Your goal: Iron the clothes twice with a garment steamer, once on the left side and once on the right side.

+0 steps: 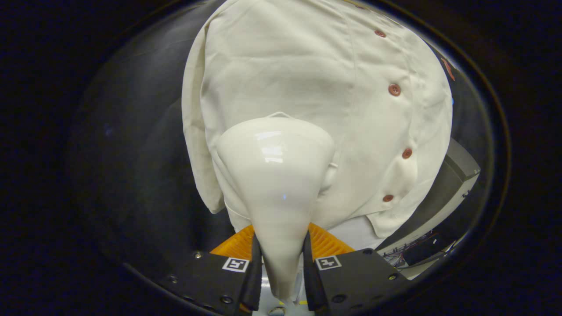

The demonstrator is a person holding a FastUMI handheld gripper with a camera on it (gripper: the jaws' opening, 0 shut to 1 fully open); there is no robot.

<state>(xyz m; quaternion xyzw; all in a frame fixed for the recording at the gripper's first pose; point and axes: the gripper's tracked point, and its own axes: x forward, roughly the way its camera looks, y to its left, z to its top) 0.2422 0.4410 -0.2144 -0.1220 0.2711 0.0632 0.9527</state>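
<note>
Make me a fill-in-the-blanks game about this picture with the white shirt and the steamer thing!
1. The gripper is shut on the narrow handle of the white garment ____.
2. The steamer head points at a white ____ hanging just beyond it.
3. The row of buttons on the cloth is coloured ____.

Missing words: steamer; shirt; red

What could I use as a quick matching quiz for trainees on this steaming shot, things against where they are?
Things:
1. steamer
2. shirt
3. buttons
4. gripper

Places:
A. in a row down the shirt's front
B. hanging beyond the fingers
C. held between the two fingers
D. shut around the steamer's handle

Pairs: 1-C, 2-B, 3-A, 4-D
</note>
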